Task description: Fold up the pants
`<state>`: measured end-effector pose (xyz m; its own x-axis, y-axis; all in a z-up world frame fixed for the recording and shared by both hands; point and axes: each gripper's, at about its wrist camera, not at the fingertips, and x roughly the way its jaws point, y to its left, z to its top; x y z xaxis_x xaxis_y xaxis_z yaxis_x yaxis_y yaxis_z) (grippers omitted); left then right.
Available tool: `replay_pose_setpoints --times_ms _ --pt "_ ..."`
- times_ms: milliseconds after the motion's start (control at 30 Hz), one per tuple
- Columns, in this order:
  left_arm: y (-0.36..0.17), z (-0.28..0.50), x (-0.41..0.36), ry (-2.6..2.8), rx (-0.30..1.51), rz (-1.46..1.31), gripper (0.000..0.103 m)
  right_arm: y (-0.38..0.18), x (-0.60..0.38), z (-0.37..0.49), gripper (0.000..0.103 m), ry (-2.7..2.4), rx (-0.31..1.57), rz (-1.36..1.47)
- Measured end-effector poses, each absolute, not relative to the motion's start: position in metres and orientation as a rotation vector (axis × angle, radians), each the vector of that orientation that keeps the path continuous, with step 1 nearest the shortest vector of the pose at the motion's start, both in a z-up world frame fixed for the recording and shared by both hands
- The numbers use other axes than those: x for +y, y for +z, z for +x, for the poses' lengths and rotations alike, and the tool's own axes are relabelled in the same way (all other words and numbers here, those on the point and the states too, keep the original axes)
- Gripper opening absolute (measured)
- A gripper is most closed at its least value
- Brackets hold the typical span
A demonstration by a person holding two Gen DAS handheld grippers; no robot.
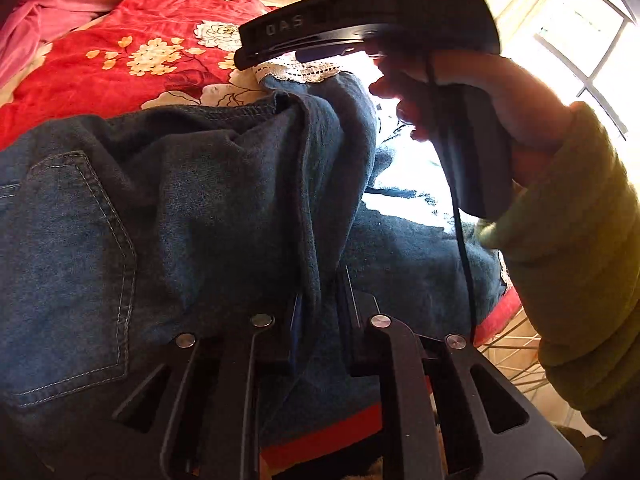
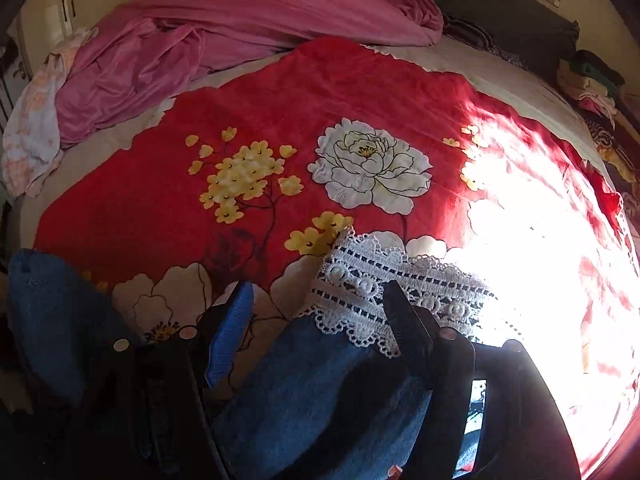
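In the left wrist view, the left gripper (image 1: 316, 308) is pinched shut on a raised fold of the blue denim pants (image 1: 168, 216), whose back pocket (image 1: 76, 276) lies to its left on the bed's red floral blanket (image 1: 120, 52). To its upper right, a hand (image 1: 480, 120) in a green sleeve (image 1: 580, 280) holds the other tool. In the right wrist view, the right gripper (image 2: 320, 320) stands open with its 2 fingers either side of a pant leg, the white lace cuff (image 2: 360, 280) just ahead between them, untouched.
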<state>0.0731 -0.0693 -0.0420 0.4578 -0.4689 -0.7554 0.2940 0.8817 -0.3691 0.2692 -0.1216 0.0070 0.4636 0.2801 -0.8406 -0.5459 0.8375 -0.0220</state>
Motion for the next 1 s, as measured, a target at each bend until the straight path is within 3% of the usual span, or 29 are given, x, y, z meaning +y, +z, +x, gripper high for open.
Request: replay_pose_setpoints --times_ms 233,267,300,333,433,700,833,1000 --pt "-0.042 0.075 -0.067 -0.489 0.987 -0.208 0.008 -0.02 -0.114 0.305 0.065 0.443 1.041 -0.308" --pt "-0.042 0.074 -0.066 -0.491 0.987 -0.209 0.008 -0.021 -0.113 0.306 0.059 0.449 1.033 -0.319" --pt "-0.042 0.075 -0.066 -0.492 0.987 -0.211 0.008 -0.022 -0.113 0.306 0.042 0.453 1.021 -0.331" --pt "-0.041 0.075 -0.065 -0.493 0.985 -0.213 0.008 -0.022 -0.115 0.308 0.033 0.452 1.016 -0.335" --pt "-0.039 0.074 -0.057 -0.495 0.982 -0.219 0.008 -0.018 -0.133 0.312 0.011 0.458 1.014 -0.257" --pt "-0.037 0.066 -0.047 -0.494 0.96 -0.218 0.009 0.036 -0.202 0.265 0.008 0.517 0.879 -0.068" --pt "-0.035 0.06 -0.05 -0.489 0.943 -0.217 0.02 0.063 -0.251 0.232 0.008 0.491 0.826 0.03" --pt "-0.031 0.065 -0.051 -0.466 0.928 -0.213 0.02 0.082 -0.31 0.189 0.008 0.438 0.771 0.155"
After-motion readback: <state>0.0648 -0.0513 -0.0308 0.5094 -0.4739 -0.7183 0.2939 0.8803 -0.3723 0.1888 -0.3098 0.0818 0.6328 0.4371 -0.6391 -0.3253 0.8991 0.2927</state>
